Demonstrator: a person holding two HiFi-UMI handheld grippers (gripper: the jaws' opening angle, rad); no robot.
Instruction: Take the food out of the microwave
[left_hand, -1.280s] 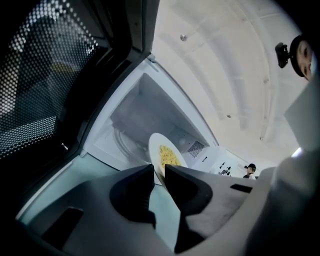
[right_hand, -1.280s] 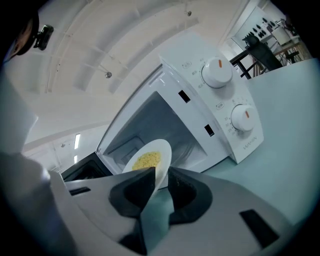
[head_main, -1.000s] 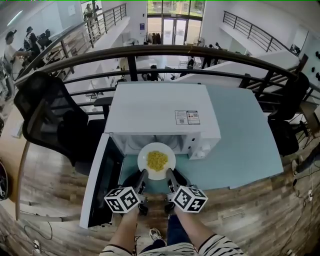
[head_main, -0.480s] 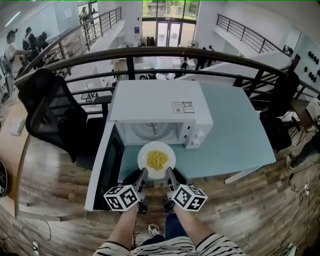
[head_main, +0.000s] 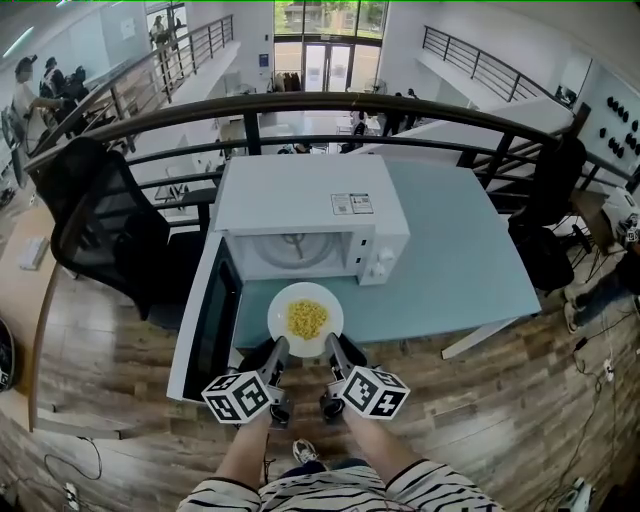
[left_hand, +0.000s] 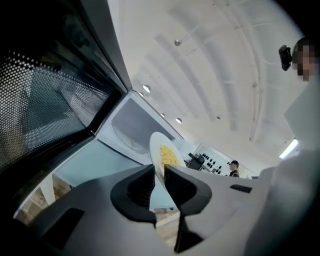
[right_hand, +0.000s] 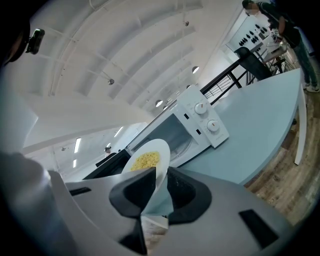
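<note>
While both of my grippers are clamped on it, the round white plate with its heap of yellow food hangs outside the white microwave oven, in front of the open cavity and over the near strip of the pale blue-green tabletop. Left gripper: jaws closed on the plate's near rim, left of centre; in the left gripper view the thin white plate edge runs between the two dark jaws of the left gripper, with the yellow food beyond. Right gripper: jaws closed on the same rim, right of centre; in the right gripper view the plate rises out of the narrow gap of the right gripper, the food resting on its upper face. Microwave door: swung fully open to the left, dark window facing the plate. Inside the cavity, the glass turntable lies bare. In the right gripper view the oven shows two round dials on its control panel and stands on the tabletop. Behind the tabletop runs a dark curved railing; a black mesh office chair stands to the left on the wooden plank floor.
</note>
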